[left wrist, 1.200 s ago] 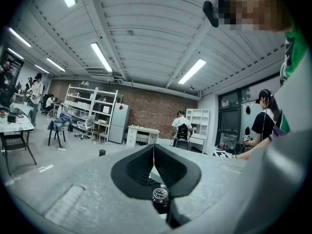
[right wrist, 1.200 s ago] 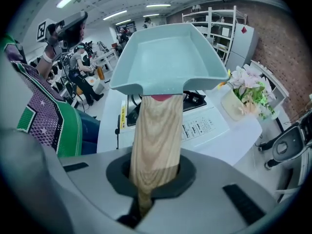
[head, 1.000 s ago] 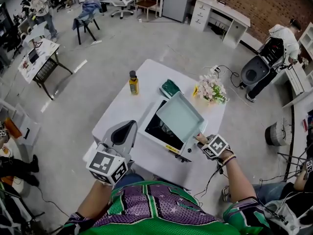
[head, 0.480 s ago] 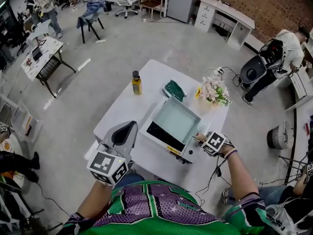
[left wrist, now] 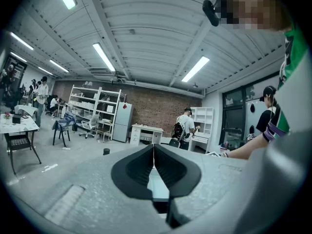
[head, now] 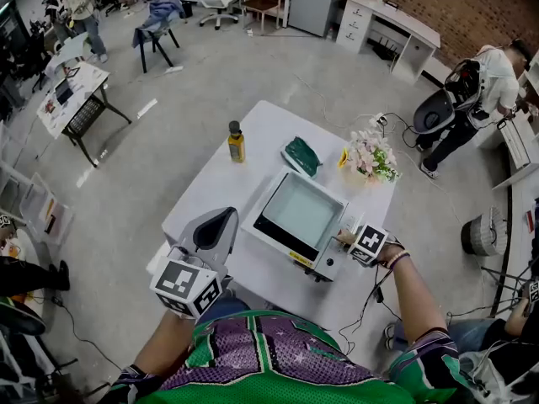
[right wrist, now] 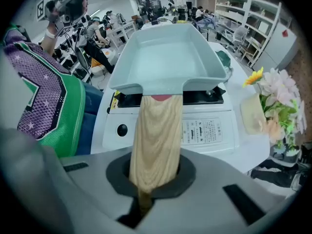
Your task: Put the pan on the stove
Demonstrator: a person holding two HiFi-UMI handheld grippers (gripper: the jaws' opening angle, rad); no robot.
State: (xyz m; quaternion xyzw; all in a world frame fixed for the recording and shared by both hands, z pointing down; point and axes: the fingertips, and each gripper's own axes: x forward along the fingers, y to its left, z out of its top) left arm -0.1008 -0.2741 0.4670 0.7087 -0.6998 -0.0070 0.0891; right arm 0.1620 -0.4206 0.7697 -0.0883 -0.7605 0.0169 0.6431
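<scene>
Nearest the body, the left gripper (head: 221, 219) hovers over the table's (head: 261, 133) near edge, jaws pressed together on nothing. The right gripper (right wrist: 152, 177) clamps the wooden handle (right wrist: 156, 140) of the pale square pan (head: 301, 210) (roughly level), which lies over the stove (head: 318, 263). Beyond stand a bottle (head: 237, 142) and flowers (head: 370, 156)

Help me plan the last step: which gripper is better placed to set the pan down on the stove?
Right. The right gripper is shut on the wooden handle of the pan, which is over the stove. The left gripper is shut and empty, off to the stove's side.
</scene>
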